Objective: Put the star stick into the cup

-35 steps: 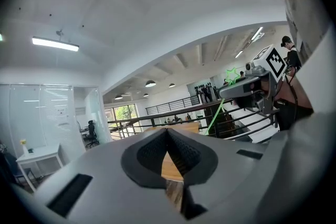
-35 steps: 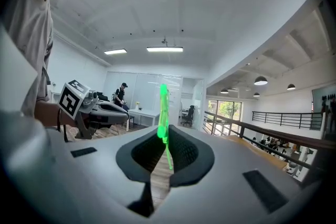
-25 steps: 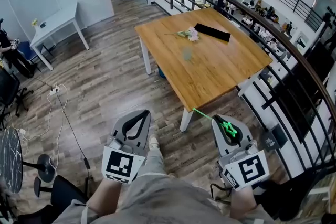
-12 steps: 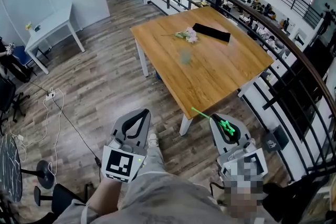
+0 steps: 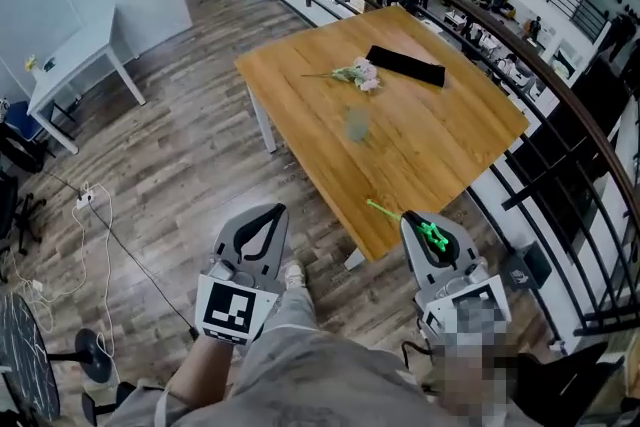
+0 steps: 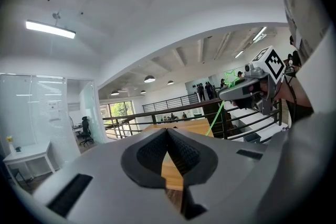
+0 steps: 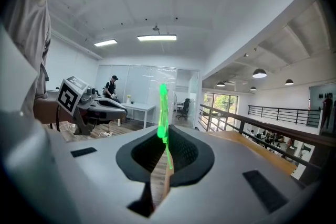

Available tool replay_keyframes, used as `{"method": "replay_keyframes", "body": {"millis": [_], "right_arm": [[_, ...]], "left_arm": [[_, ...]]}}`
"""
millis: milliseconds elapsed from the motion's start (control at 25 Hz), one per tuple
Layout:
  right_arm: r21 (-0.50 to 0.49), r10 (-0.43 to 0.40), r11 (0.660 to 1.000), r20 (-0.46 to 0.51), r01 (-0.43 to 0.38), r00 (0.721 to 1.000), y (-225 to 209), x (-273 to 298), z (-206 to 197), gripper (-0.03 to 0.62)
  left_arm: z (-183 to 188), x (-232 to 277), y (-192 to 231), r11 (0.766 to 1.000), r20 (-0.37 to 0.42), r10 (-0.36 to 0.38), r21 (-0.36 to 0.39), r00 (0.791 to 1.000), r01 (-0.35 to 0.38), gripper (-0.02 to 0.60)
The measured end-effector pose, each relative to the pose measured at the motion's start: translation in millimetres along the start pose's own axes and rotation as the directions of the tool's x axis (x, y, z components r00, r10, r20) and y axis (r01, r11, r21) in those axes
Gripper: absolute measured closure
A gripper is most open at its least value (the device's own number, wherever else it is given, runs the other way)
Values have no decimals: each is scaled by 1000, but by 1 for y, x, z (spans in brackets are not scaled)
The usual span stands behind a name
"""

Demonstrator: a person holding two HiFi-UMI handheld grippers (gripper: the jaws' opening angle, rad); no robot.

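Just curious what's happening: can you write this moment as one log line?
right claw: shut on green stick | left claw: shut, empty | cup: on table, no stick yet

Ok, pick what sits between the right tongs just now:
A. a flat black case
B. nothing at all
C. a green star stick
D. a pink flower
C: in the right gripper view the right tongs are closed on the green star stick, which pokes up out of them.
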State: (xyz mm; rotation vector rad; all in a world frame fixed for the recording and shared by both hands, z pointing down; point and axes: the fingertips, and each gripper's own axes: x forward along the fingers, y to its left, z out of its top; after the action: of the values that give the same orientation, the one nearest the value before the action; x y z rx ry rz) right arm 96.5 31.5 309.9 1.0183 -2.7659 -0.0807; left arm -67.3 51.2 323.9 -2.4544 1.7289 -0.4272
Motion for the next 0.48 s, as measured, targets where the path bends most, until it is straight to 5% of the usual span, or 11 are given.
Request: {"method": "replay_keyframes", "body": {"millis": [480], "right_arm": [[15,-104,994,-56,105,993,-62,153,25,554]], "left_arm": [[-9,127,127,992,-6,-123,10,992,123,565]]}}
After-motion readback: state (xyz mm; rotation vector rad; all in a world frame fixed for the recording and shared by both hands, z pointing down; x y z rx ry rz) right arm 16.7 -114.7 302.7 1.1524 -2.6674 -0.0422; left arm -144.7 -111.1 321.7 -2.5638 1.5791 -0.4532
